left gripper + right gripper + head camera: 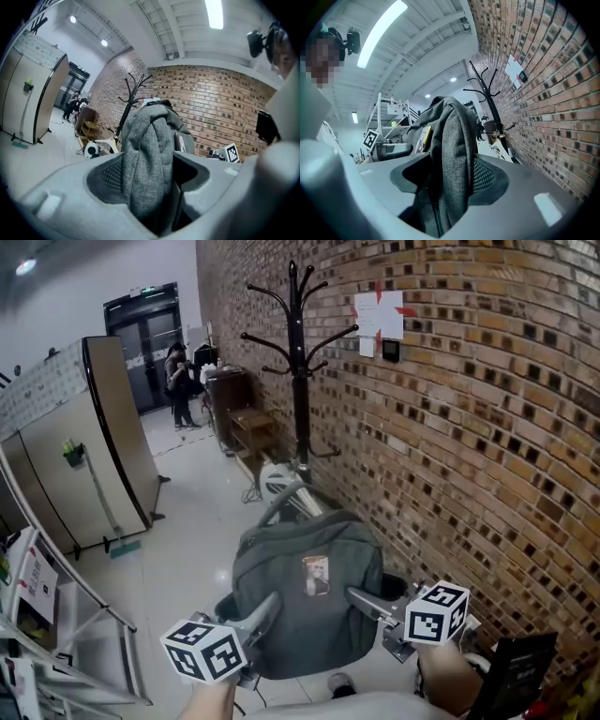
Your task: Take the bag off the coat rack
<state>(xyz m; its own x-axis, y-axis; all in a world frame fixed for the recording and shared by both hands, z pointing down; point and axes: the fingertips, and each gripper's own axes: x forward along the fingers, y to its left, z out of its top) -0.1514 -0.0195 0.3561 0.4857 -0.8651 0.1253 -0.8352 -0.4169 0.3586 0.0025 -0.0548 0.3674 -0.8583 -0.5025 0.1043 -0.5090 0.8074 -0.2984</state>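
A grey backpack [309, 606] with a small yellow tag hangs in the air between my two grippers, low in the head view. It is clear of the black coat rack [296, 362], which stands bare against the brick wall behind it. My left gripper [265, 611] is shut on a fold of the bag's left side. In the left gripper view the grey fabric [147, 159] fills the gap between the jaws. My right gripper [364, 600] is shut on the bag's right side, with the bag's fabric [450, 159] pinched between its jaws.
The brick wall [469, 446] runs along the right, with papers [380, 315] pinned to it. A wooden shelf [251, 427] and a white round object [275, 480] sit near the rack's foot. A tall grey panel [103, 437] and a metal rack [56, 615] stand left. A person [178, 385] is far back.
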